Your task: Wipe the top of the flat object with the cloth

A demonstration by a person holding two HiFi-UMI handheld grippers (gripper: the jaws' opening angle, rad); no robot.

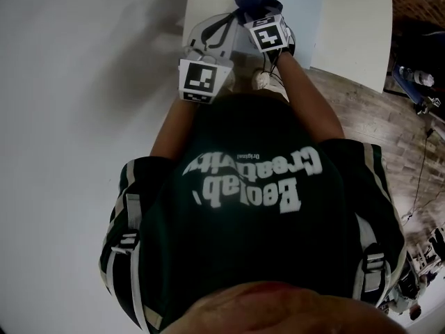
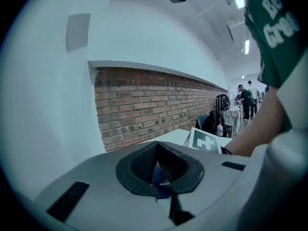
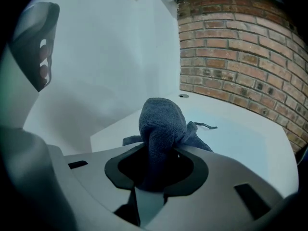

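Observation:
My right gripper (image 3: pixel 156 170) is shut on a dark blue-grey cloth (image 3: pixel 161 124). The cloth bulges up out of the jaws, and a tail of it trails onto the flat pale blue board (image 3: pixel 236 138). In the head view this gripper (image 1: pixel 261 9) holds the cloth (image 1: pixel 256 0) over the near left part of the board (image 1: pixel 306 9), which lies on the white table (image 1: pixel 354 33). My left gripper (image 1: pixel 224 28) hovers just left of it, off the board. Its ribbed pads (image 2: pixel 144 163) are pressed together, with only a small blue sliver showing low between them.
A white wall (image 1: pixel 76 82) runs along the left, and a brick wall (image 2: pixel 154 105) stands behind the table. Wooden floor (image 1: pixel 375 117) with cables and gear lies to the right. Far off, people and a backpack (image 2: pixel 222 102) stand by other tables.

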